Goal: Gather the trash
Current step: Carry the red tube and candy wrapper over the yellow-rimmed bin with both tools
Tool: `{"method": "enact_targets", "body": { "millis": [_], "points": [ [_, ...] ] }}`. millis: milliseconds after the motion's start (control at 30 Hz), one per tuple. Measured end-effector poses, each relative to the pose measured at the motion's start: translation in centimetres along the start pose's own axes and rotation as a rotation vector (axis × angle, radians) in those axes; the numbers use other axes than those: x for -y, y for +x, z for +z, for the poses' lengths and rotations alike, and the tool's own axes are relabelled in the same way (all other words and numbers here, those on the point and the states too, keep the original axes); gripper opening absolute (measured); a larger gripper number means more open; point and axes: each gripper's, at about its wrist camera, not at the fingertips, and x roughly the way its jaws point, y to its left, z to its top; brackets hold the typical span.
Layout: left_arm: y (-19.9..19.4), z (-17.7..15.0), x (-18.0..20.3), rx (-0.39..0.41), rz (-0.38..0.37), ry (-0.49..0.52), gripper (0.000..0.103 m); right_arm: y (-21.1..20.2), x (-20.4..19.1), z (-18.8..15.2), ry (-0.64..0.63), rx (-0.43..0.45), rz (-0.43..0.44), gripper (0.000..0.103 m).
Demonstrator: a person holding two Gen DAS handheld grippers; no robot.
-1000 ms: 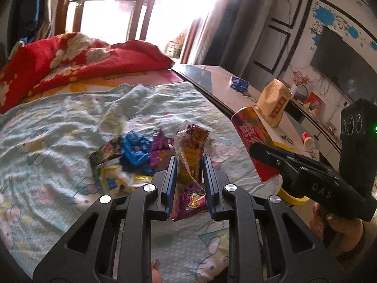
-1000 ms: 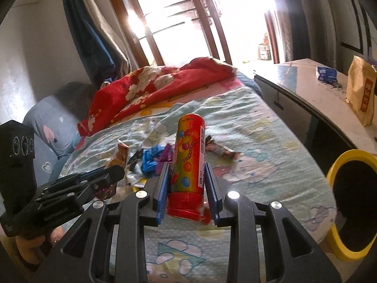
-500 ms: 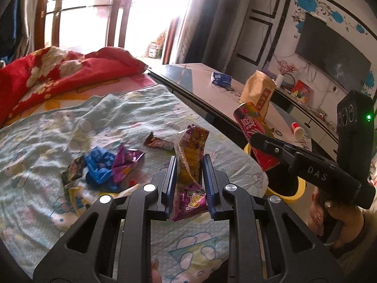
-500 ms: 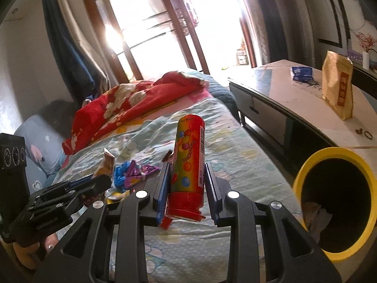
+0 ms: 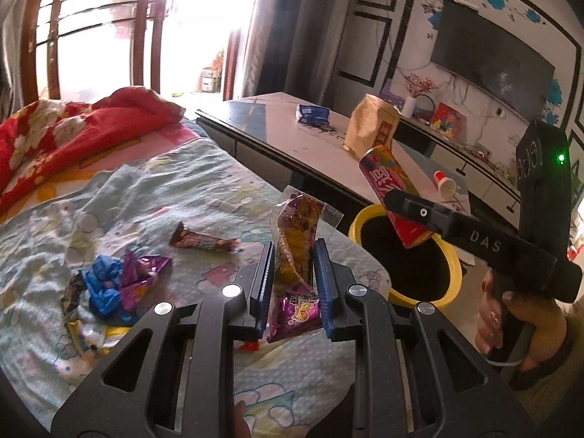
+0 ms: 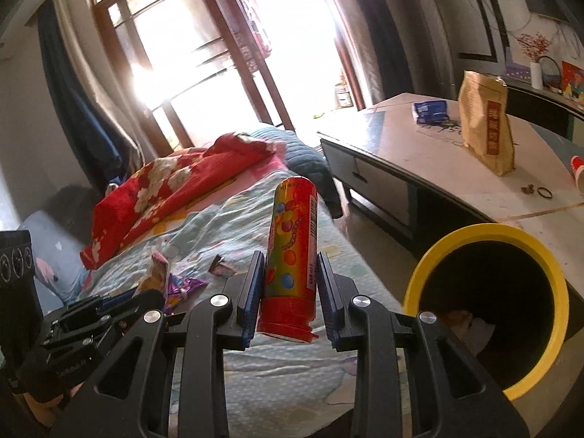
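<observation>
My left gripper [image 5: 292, 255] is shut on a purple and yellow snack wrapper [image 5: 297, 252], held above the bed's right side. My right gripper [image 6: 290, 273] is shut on a red candy tube [image 6: 292, 252] with coloured dots; in the left wrist view that tube [image 5: 392, 193] hangs tilted over the yellow-rimmed bin [image 5: 450, 255]. The bin [image 6: 456, 241] stands beside the bed, dark inside with some scraps at the bottom. More wrappers lie on the bedsheet: a blue and purple heap [image 5: 116, 284] and a brown bar wrapper [image 5: 202, 241].
A low cabinet [image 5: 277, 127] runs along the bed's right side with a tan paper bag [image 5: 372, 127] and a blue packet [image 5: 312, 113] on it. A red floral quilt [image 5: 65, 131] lies at the bed's far end. A hand [image 5: 511, 317] holds the right gripper.
Both grippers have swung right, away from the wrapper heap and toward the bin. The tube now hangs over the bin's mouth. Both grips are unchanged.
</observation>
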Motion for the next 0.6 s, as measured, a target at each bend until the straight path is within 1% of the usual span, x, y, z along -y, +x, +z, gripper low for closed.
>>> {"method": "enact_targets", "body": {
  "millis": [600],
  "points": [
    [3.6,1.0,4.8,-0.033,-0.073,0.089,0.016,-1.7,6.8,0.5,0.116,0.034,-0.111,0.028]
  ]
}}
